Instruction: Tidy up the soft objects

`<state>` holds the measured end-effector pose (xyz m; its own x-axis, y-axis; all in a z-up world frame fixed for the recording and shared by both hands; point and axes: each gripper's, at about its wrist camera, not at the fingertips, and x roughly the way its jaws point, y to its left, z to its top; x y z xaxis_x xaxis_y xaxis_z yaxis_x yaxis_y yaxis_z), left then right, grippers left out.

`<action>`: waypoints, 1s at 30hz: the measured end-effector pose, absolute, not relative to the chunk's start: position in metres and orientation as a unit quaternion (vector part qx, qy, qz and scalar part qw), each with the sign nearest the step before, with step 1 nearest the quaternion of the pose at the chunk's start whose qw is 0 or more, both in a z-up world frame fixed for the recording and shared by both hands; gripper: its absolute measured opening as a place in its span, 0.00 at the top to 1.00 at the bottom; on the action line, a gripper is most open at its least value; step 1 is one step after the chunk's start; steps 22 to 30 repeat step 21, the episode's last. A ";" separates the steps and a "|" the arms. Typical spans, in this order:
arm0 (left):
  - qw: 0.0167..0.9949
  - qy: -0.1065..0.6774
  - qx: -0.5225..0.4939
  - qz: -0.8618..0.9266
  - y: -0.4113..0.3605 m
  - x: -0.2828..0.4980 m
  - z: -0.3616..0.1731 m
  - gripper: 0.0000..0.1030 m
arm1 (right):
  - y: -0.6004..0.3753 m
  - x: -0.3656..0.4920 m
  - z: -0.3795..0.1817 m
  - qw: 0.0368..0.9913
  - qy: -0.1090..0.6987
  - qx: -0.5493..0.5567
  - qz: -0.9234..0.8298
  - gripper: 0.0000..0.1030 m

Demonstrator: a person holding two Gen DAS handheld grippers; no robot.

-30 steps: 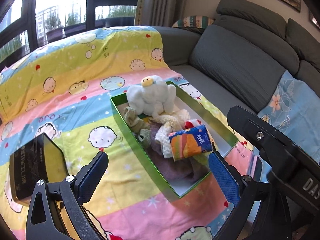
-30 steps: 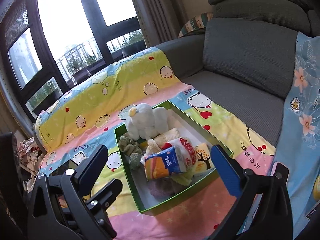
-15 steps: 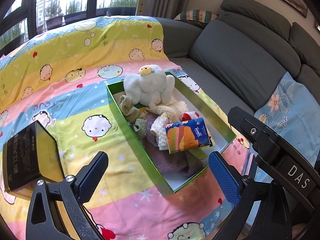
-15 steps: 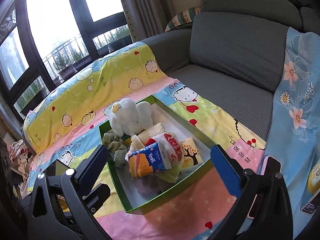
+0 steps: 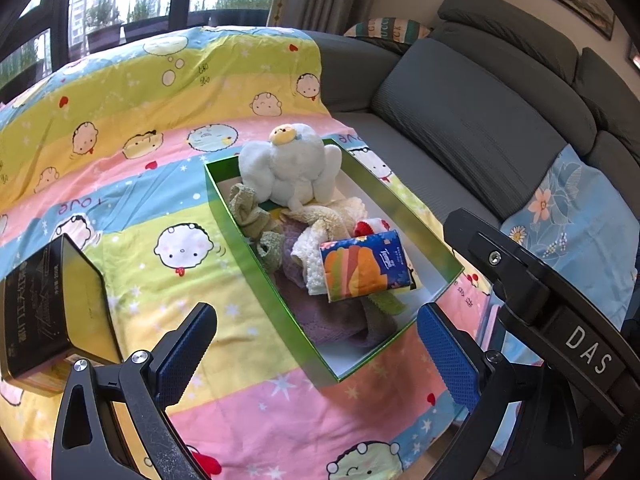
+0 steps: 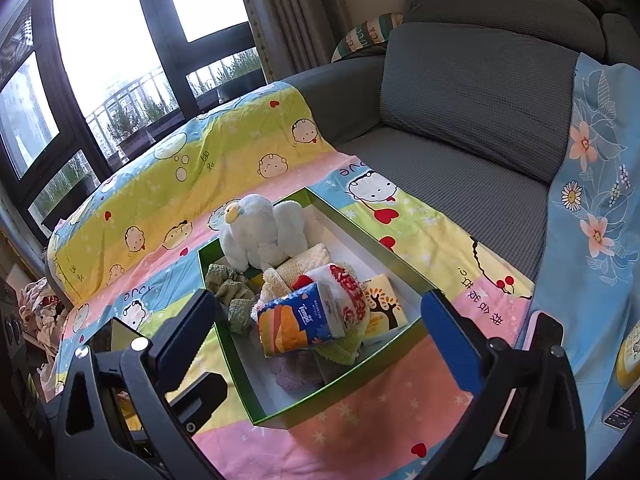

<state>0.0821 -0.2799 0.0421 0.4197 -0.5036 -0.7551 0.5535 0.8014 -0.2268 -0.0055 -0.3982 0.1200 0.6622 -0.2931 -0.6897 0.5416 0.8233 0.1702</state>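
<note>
A green box (image 5: pixel 276 280) (image 6: pixel 236 364) sits on a cartoon-print blanket (image 5: pixel 140 128) (image 6: pixel 168 172) on a sofa. It holds a white plush toy (image 5: pixel 288 168) (image 6: pixel 260 236), a colourful tissue pack (image 5: pixel 364 266) (image 6: pixel 300 320), green (image 5: pixel 250 212), cream (image 5: pixel 332 216) and purple (image 5: pixel 324 316) cloths. My left gripper (image 5: pixel 316 352) is open and empty, above the box's near end. My right gripper (image 6: pixel 320 344) is open and empty, hovering over the box. Its black body (image 5: pixel 540 300) shows in the left wrist view.
A black and gold tin (image 5: pixel 48 300) lies on the blanket left of the box. The grey sofa back (image 5: pixel 472 120) (image 6: pixel 480 92) stands behind. A blue floral cloth (image 5: pixel 572 220) (image 6: pixel 592 200) covers the seat at right. Windows (image 6: pixel 120 40) are at the back left.
Both grippers have pulled back and risen slightly from the box, so it sits a little further away in both views. The box's contents have not moved.
</note>
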 end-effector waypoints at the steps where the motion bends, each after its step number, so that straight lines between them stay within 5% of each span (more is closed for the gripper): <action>1: 0.842 0.438 0.029 -0.314 -0.280 0.082 0.042 0.03 | -0.398 -0.005 0.120 0.893 0.339 0.184 -0.234 0.01; 30: 0.837 0.446 0.032 -0.316 -0.281 0.079 0.039 0.03 | -0.403 -0.008 0.118 0.889 0.341 0.186 -0.242 0.01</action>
